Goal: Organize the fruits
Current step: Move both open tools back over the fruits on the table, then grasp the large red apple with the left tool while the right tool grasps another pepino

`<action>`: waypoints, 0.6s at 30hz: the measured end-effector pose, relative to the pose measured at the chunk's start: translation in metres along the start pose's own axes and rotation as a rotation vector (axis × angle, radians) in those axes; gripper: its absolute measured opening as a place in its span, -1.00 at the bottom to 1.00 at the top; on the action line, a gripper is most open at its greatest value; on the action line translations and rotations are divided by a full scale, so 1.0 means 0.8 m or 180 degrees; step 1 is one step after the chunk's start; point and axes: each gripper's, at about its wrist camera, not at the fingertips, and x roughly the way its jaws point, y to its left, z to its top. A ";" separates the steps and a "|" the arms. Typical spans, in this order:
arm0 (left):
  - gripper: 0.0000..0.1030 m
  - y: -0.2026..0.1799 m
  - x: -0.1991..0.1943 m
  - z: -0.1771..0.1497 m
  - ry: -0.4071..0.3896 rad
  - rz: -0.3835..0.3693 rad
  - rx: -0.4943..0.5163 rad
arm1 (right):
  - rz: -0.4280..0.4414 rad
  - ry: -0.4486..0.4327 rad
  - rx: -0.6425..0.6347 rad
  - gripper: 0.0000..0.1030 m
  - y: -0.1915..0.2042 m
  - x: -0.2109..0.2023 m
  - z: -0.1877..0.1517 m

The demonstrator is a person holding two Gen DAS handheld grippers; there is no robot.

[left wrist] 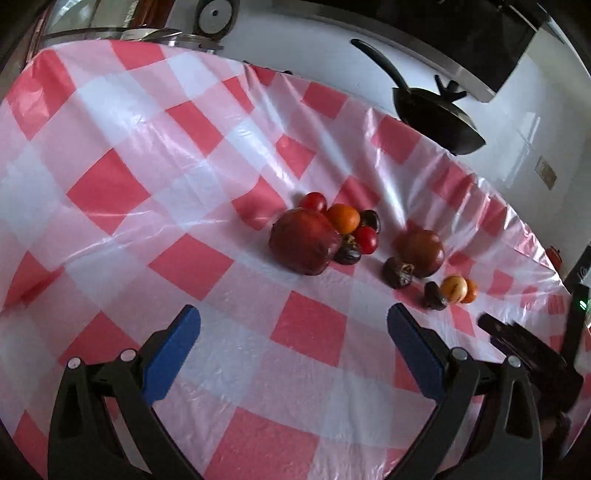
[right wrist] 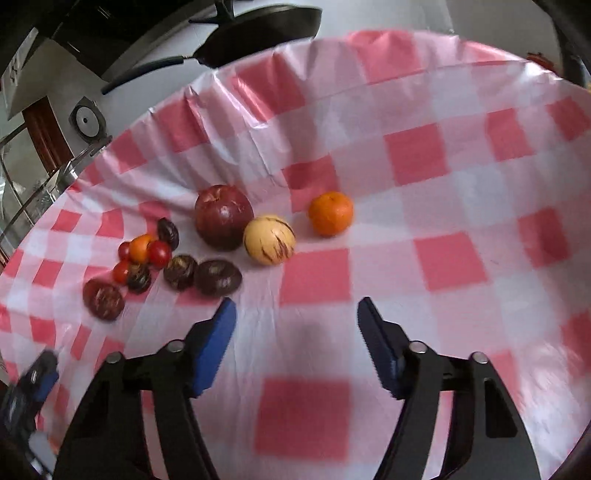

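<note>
A red-and-white checked plastic cloth (left wrist: pixel 147 155) covers the table, wrinkled and bunched along its far edge. Beyond that edge, a black frying pan (left wrist: pixel 436 114) rests at the far right in the left view, its long handle reaching up and left (the same pan (right wrist: pixel 258 33) shows at the top of the right view). A round metal disc (left wrist: pixel 215 14) sits far off near the top, against a pale surface, with a curved glass-and-metal rim (left wrist: pixel 122 34) beside it.
</note>
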 end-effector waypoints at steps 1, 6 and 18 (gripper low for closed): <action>0.97 0.000 0.002 0.001 0.0012 -0.0005 0.0003 | 0.0039 0.0033 0.0037 0.12 0.003 0.012 0.009; 0.97 0.003 0.003 0.002 0.0022 -0.0020 -0.0029 | 0.0025 0.0069 0.0008 0.04 0.025 0.047 0.039; 0.97 0.007 0.004 0.002 0.0051 0.0028 -0.0073 | -0.0027 0.0171 0.0144 -0.14 0.022 0.043 0.023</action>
